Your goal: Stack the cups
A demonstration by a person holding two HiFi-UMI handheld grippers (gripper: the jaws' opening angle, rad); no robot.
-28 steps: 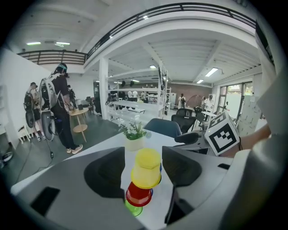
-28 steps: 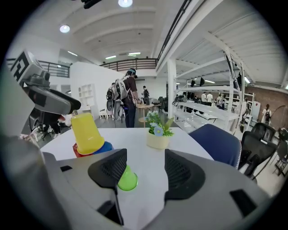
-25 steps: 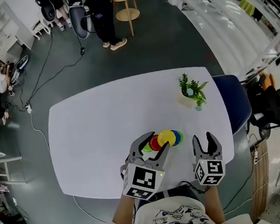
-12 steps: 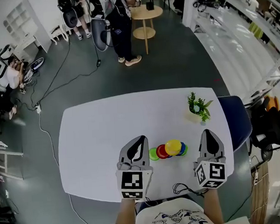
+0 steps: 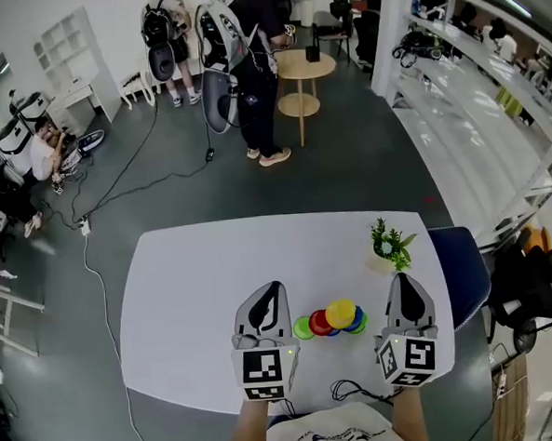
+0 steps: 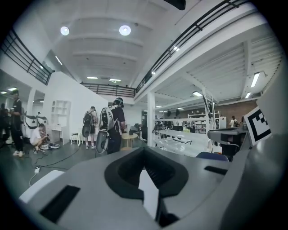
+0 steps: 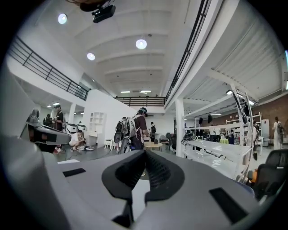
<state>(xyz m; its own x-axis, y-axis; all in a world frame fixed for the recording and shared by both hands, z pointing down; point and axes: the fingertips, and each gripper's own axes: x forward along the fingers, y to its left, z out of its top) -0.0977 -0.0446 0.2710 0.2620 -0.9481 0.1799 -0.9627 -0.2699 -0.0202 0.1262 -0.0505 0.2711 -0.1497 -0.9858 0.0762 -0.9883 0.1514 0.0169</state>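
Several shallow cups lie in an overlapping row on the white table (image 5: 197,294): green (image 5: 304,330), red (image 5: 320,322), yellow (image 5: 341,312) on top, blue (image 5: 356,321) at the right. My left gripper (image 5: 274,288) hovers just left of the row, shut and empty. My right gripper (image 5: 403,278) hovers to the right of the row, also shut and empty. In the left gripper view the left gripper (image 6: 144,152) points level into the room with its jaws together. The right gripper (image 7: 145,152) does the same in the right gripper view. Neither gripper view shows the cups.
A small potted plant (image 5: 389,246) stands at the table's far right. A blue chair (image 5: 460,267) sits beside the right edge. A black cable (image 5: 348,388) lies at the near edge. People (image 5: 250,49) and a round wooden table (image 5: 305,70) stand beyond.
Both grippers went from open to shut and rose. The left gripper drew back from over the cups to their left side. The head view tilted up toward the room.
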